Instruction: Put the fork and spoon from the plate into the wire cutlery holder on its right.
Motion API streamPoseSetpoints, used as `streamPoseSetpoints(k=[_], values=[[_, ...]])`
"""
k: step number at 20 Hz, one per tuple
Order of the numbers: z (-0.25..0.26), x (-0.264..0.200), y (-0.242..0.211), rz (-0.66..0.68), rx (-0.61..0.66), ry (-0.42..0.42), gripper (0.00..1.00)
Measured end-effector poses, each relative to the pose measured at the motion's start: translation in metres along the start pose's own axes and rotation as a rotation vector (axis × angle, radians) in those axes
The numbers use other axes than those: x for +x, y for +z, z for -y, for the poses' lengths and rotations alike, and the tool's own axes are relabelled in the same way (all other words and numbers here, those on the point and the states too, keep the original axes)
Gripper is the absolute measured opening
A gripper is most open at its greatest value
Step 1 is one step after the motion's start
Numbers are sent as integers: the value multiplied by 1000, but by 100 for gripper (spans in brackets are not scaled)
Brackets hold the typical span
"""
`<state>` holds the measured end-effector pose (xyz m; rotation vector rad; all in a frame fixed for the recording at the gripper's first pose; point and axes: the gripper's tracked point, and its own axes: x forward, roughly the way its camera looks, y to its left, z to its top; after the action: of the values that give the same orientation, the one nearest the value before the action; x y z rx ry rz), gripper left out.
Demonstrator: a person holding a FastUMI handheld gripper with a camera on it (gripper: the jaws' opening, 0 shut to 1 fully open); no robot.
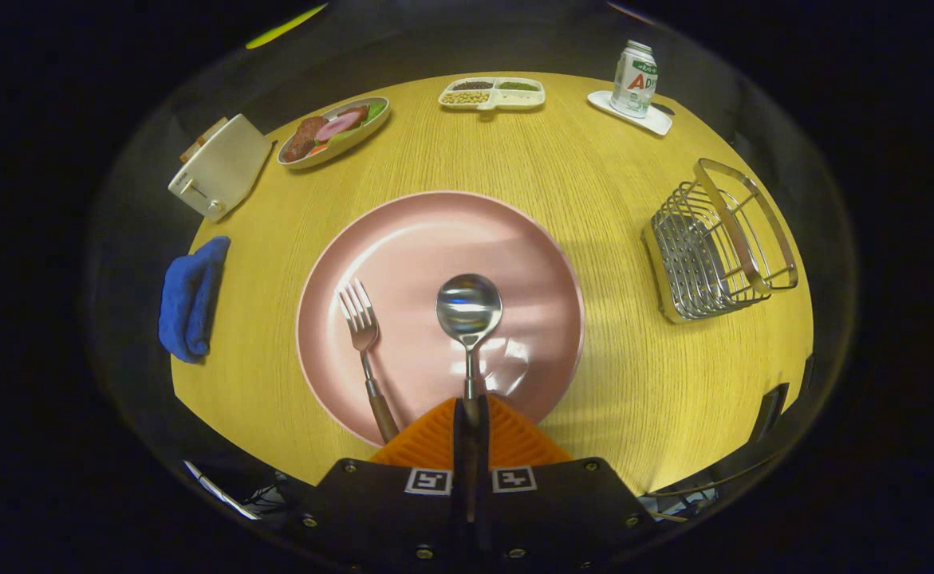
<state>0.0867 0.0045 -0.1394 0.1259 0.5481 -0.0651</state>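
Observation:
A round pink plate [403, 247] lies in the middle of the wooden table. My gripper [470, 414] is shut on the spoon's handle; the spoon [468, 311] sticks out ahead of the fingers, its shiny bowl held above the plate. To the left of the spoon a fork [363, 335] rests on the plate, tines pointing away, its brown handle reaching over the near rim. The wire cutlery holder [714, 247] stands on the table to the right of the plate, well away from the fingers.
A blue cloth [189, 299] lies at the table's left edge, a white toaster [218, 167] behind it. At the far side sit a dish of food [335, 131], a divided snack tray [492, 93] and a can on a white coaster [634, 80].

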Motion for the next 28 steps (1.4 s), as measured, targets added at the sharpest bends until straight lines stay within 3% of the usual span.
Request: streamPoseSetpoints(k=[17, 28], values=[[35, -52, 46, 147, 109, 18, 4], [126, -106, 97, 173, 119, -59, 4]])
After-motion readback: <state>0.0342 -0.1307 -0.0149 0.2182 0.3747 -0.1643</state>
